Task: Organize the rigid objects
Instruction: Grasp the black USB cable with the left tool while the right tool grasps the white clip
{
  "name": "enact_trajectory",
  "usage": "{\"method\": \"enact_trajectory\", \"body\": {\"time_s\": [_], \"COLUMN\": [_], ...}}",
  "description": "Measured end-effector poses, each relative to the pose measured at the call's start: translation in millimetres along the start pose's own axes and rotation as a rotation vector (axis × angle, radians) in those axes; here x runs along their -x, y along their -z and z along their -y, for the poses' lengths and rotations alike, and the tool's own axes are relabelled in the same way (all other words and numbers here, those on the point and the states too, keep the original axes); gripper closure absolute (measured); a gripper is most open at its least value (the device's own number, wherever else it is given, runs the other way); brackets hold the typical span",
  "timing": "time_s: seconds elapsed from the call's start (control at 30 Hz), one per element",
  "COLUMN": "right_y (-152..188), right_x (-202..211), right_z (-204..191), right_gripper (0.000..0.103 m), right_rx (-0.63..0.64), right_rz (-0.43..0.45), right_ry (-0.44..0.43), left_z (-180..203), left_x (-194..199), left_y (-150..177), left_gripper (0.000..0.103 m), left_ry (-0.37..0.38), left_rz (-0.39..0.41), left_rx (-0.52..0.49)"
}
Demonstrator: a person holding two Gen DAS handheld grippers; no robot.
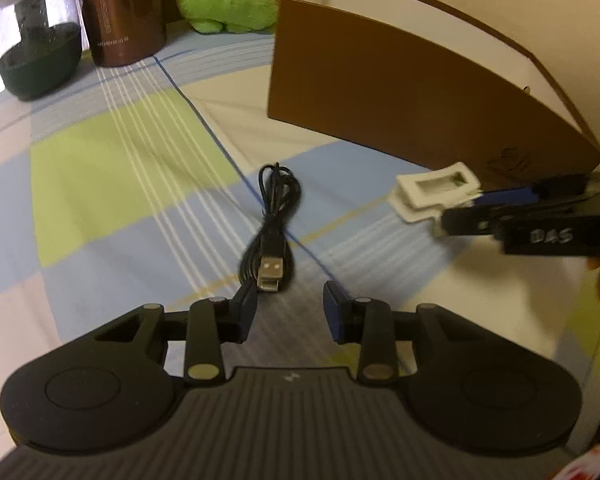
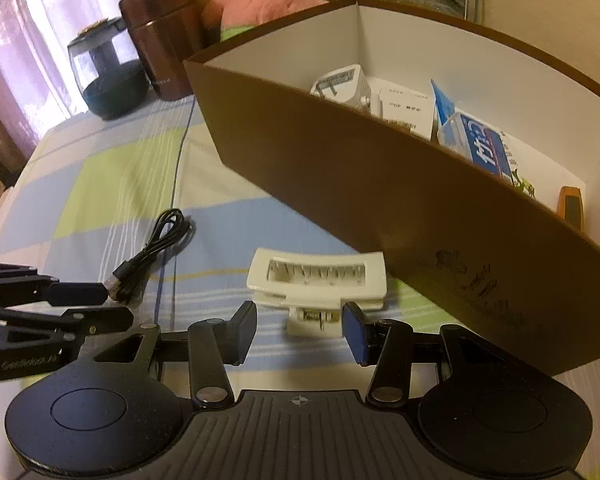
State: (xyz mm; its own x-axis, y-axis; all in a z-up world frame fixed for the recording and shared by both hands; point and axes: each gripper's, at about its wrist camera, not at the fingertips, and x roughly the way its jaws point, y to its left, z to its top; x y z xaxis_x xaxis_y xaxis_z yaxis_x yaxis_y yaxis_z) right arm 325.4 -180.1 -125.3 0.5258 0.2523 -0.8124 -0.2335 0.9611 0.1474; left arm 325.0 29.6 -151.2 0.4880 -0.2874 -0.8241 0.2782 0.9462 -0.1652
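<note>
A coiled black USB cable [image 1: 272, 220] lies on the checked cloth; its silver plug points at my left gripper [image 1: 290, 312], which is open just short of it. It also shows in the right wrist view [image 2: 152, 254]. A white hair clip [image 2: 318, 280] lies by the brown box [image 2: 380, 208]. My right gripper [image 2: 300, 330] is open with the clip's spring end between its fingers, not clamped. In the left wrist view the clip [image 1: 432, 192] sits at the right gripper's fingertips [image 1: 460, 224].
The open brown box [image 1: 400, 92] holds a white charger [image 2: 342, 86], papers and a blue packet [image 2: 482, 144]. At the back stand a brown canister [image 1: 120, 12], a dark glass jar [image 1: 36, 40] and a pink-green plush [image 1: 232, 0].
</note>
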Motion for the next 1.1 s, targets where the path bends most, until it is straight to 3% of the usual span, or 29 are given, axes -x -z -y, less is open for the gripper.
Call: {"method": "enact_trajectory", "body": {"time_s": [0.13,0.2,0.37,0.57,0.63,0.7,0.73,0.9,1.1], "right_y": [1.5,0.2,-2.7,-1.9,-0.5,1.2,2.1,5.6,18.6], "right_x": [-0.4,-1.0,-4.5,-9.2,-8.2,-6.3,-5.5,-2.5,11.4], "right_z": [-1.9,-3.8,-3.4,-1.1,-1.3,-2.4,-3.1,-4.1,-8.1], "right_gripper": [0.059,0.059,0.059,0.059,0.059,0.061,0.071,0.072,0.072], "right_rx": [0.008,0.015,0.01,0.002,0.004,0.015,0.025,0.049,0.108], "right_rz": [0.002,0.005,0.017,0.032,0.044,0.059,0.065,0.065,0.058], "right_ry": [0.004,0.022,0.042,0.047,0.046,0.049,0.052,0.035,-0.057], "left_z": [5.4,4.9,16.6,26.0,26.3,26.5,26.9,31.4,35.8], "left_x": [2.3,-1.1,-15.0,-30.3,-31.1,-30.0,-29.2,-22.6,-4.0], "left_y": [-9.1,-16.4,-25.9,-26.9,-27.2,-26.5,-25.6,-18.1,4.9], "left_gripper": [0.069,0.063,0.059,0.069,0.079,0.08,0.08,0.081,0.081], "left_ry": [-0.059,-0.067,-0.087,-0.164,-0.171,-0.17,-0.168,-0.17,-0.204], "left_rz": [0.025,0.024,0.004,-0.01,-0.012,-0.014,-0.017,-0.035,-0.057], "left_rx": [0.014,0.01,-0.043,-0.059,-0.049,-0.033,-0.026,0.015,0.068]}}
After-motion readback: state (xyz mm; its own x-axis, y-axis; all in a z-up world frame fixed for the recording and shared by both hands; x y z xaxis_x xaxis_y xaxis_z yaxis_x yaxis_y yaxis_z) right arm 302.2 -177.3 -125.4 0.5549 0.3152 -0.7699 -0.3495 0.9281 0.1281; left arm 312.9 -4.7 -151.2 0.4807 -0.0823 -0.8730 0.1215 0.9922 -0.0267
